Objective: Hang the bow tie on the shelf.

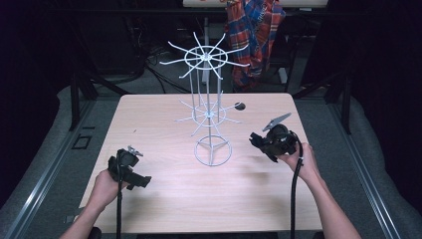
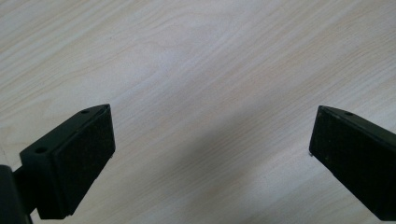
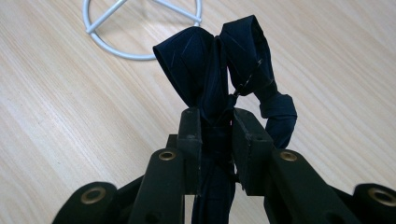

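Note:
A white wire display rack (image 1: 209, 107) with two tiers of radiating hooks stands upright at the middle of the wooden table (image 1: 164, 194); its ring base (image 3: 140, 28) lies just beyond my right jaws. My right gripper (image 1: 259, 142) hovers right of the rack, shut on a dark navy knotted fabric tie (image 3: 224, 70) whose loops stick out past the jaw tips. My left gripper (image 1: 142, 181) sits low over the table's front left, held in a hand. Its jaws stand wide apart over bare wood, nothing between its fingers (image 2: 74, 163).
A small dark round hole or object (image 1: 240, 105) sits on the table behind the rack. A plaid shirt (image 1: 256, 35) hangs over a chair beyond the far edge. Dark floor and metal frame rails surround the table.

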